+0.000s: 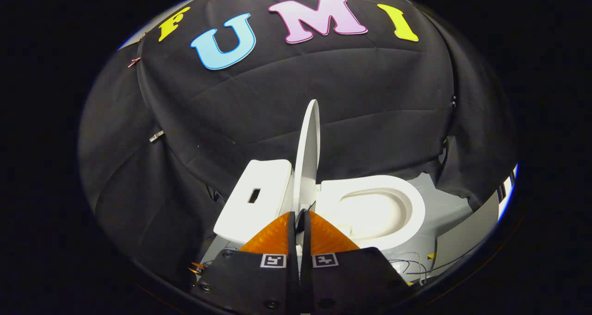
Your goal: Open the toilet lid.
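Tool (300, 220): dark body, two square coded markers, apparently round screws.

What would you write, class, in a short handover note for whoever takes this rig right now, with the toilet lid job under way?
Hand-held gripper: fingers closed together on the near edge of the toilet lid.
Things: the lid stands upright, edge-on, between the tank on one side and the open bowl with its seat on the other.
Done: lid raised off the seat to vertical.
Left: probably ease it back to rest toward the tank, then let go and withdraw.
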`<act>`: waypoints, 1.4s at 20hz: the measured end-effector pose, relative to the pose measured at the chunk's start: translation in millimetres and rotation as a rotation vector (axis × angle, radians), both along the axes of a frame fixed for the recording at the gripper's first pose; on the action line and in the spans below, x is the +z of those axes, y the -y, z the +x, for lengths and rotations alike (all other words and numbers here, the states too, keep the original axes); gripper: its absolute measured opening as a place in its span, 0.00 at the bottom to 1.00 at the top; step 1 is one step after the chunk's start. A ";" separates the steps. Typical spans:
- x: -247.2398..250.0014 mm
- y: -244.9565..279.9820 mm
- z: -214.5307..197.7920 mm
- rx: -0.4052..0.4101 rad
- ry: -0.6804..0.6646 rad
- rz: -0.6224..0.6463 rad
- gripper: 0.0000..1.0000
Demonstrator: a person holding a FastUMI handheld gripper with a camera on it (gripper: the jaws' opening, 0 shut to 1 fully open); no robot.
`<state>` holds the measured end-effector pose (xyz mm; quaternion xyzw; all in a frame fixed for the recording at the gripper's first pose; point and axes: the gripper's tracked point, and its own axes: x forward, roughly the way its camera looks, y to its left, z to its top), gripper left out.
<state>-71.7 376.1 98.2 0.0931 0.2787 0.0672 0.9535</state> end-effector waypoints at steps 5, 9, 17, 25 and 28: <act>2.6 -20.5 0.8 0.002 0.012 -0.045 0.06; 2.4 -35.8 1.6 -0.012 0.019 -0.081 0.06; 1.3 -72.3 4.1 -0.016 0.042 -0.180 0.06; -1.3 -107.8 6.8 -0.013 0.072 -0.260 0.07; -4.2 -118.9 7.0 -0.031 0.083 -0.284 0.07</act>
